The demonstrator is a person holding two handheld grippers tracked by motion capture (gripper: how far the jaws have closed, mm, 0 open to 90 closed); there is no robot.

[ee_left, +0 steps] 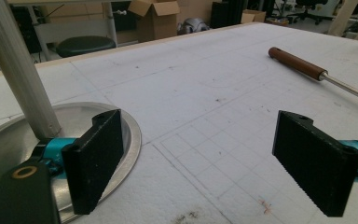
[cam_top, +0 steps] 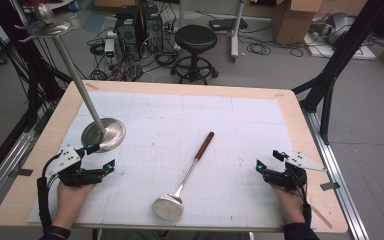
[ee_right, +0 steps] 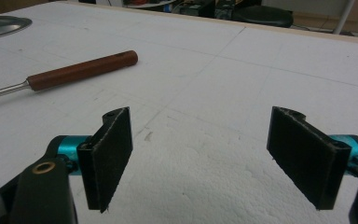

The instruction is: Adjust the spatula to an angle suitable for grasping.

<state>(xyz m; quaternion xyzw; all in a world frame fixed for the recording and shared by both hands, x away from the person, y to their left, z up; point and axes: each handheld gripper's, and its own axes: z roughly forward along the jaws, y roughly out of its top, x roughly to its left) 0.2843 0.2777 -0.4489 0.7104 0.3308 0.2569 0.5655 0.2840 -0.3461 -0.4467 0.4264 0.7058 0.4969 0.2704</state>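
OBJECT: steel spatula with brown wooden handle (cam_top: 187, 175) | LOCATION: flat on white foam mat (cam_top: 230, 130), just right of round-based steel stand (cam_top: 103, 134), blade nearest the person | HANDLING: judged rigid, light, blade-heavy; polished shaft likely slippery | GRASP POINT: wooden handle (ee_right: 81, 70) | TOOLS: left gripper (cam_top: 100, 156) by stand base, jaws spread, empty; right gripper (cam_top: 270, 160) well right of stand, jaws spread, empty
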